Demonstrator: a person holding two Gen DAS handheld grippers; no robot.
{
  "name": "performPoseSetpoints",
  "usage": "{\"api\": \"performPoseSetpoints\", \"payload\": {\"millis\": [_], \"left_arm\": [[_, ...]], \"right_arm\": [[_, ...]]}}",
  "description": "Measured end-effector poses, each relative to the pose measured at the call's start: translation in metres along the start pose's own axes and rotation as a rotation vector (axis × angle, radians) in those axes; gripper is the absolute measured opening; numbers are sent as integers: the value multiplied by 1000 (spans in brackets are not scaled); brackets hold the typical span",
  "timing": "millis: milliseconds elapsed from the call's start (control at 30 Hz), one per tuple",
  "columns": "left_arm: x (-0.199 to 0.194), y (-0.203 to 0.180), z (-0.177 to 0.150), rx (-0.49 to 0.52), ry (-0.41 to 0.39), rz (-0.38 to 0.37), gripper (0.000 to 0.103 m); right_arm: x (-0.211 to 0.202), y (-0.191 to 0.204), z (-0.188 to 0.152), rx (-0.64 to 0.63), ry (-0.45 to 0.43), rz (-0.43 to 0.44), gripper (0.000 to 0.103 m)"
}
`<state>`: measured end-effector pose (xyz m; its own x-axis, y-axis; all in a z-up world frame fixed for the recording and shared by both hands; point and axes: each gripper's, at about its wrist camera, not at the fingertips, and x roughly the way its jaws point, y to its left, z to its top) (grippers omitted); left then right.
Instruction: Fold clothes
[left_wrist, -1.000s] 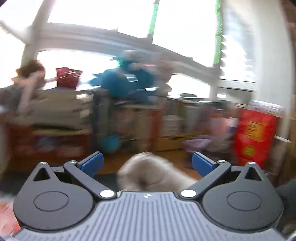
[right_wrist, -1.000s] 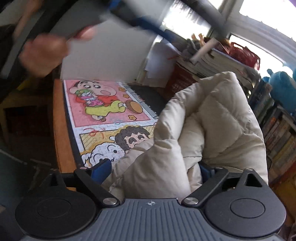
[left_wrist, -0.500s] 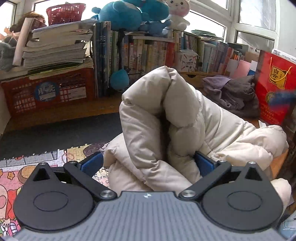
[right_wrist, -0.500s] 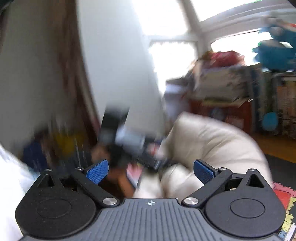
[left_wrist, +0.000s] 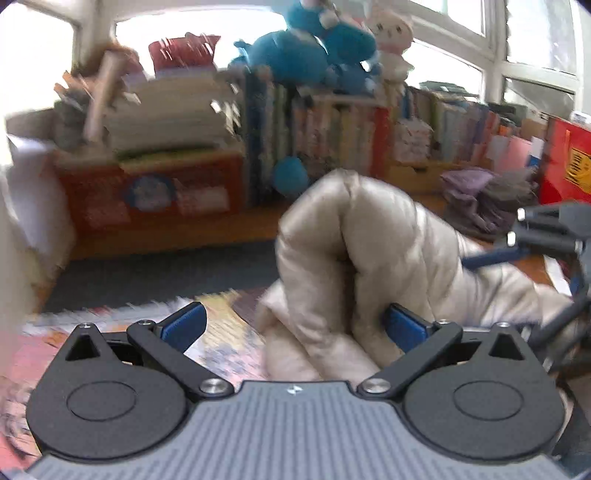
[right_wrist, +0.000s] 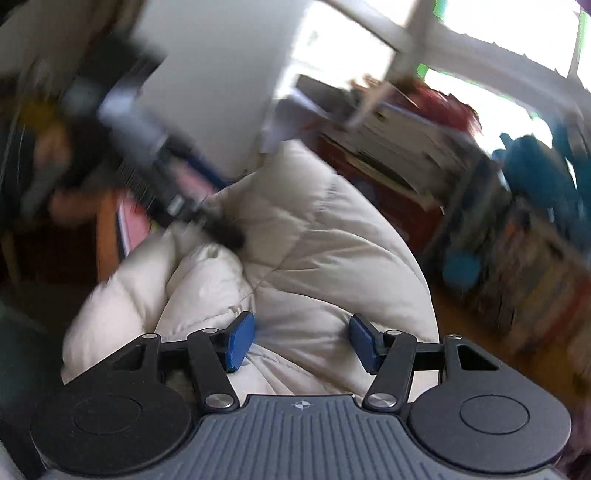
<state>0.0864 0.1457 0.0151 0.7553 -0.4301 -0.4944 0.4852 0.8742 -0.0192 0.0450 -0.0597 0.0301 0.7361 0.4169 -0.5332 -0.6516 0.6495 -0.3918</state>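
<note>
A cream puffer jacket (left_wrist: 354, 254) lies bunched in a tall heap on a cartoon puzzle mat (left_wrist: 221, 332). My left gripper (left_wrist: 293, 326) is open, its right pad (left_wrist: 402, 326) pressed against the jacket and its left pad over the mat. In the right wrist view the jacket (right_wrist: 314, 258) fills the middle. My right gripper (right_wrist: 301, 341) is partly open with jacket fabric lying between its blue pads (right_wrist: 240, 339). The right gripper also shows at the right edge of the left wrist view (left_wrist: 535, 240), against the jacket. The left gripper appears blurred in the right wrist view (right_wrist: 155, 162).
Behind the jacket stand a red crate (left_wrist: 155, 192) with stacked books, a row of books (left_wrist: 332, 133) with blue plush toys (left_wrist: 306, 51), folded purple-grey clothes (left_wrist: 487, 199) and a red bag (left_wrist: 565, 162). A wooden table edge (right_wrist: 105, 236) shows at the left.
The left gripper has shifted left, so the jacket now sits at its right pad only. The right gripper has come down onto the jacket and its jaws have narrowed around the fabric.
</note>
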Motion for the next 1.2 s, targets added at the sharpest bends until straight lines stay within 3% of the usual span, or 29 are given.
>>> {"api": "performPoseSetpoints", "payload": {"millis": [67, 167, 267, 367, 533, 633, 700, 833, 933, 1067, 1200], "left_arm": [[-23, -5, 13, 18, -82, -6, 103], [-55, -22, 29, 69, -232, -156, 103], [-58, -51, 34, 149, -274, -291, 103], [-26, -78, 31, 201, -191, -340, 103], [35, -76, 11, 178, 21, -269, 103], [50, -62, 0, 160, 73, -302, 103], [54, -59, -8, 198, 88, -308, 103], [57, -55, -10, 228, 100, -339, 103], [63, -54, -7, 237, 118, -359, 103], [67, -54, -5, 255, 140, -369, 103], [70, -67, -6, 307, 165, -331, 103]], "right_arm": [[8, 7, -1, -43, 31, -14, 59], [20, 7, -5, -41, 66, 2, 59], [22, 3, -12, -10, 71, 17, 60], [20, 2, -17, 19, 50, 28, 60], [1, -20, -32, 88, -13, 86, 65], [-9, -47, -40, 170, -48, 176, 79], [-17, -68, -39, 219, -52, 236, 100], [-28, -99, -16, 198, -47, 261, 103], [-24, -98, -3, 121, 36, 251, 103], [8, -76, -9, 44, 220, 306, 103], [31, -68, -20, 67, 281, 341, 103]]}}
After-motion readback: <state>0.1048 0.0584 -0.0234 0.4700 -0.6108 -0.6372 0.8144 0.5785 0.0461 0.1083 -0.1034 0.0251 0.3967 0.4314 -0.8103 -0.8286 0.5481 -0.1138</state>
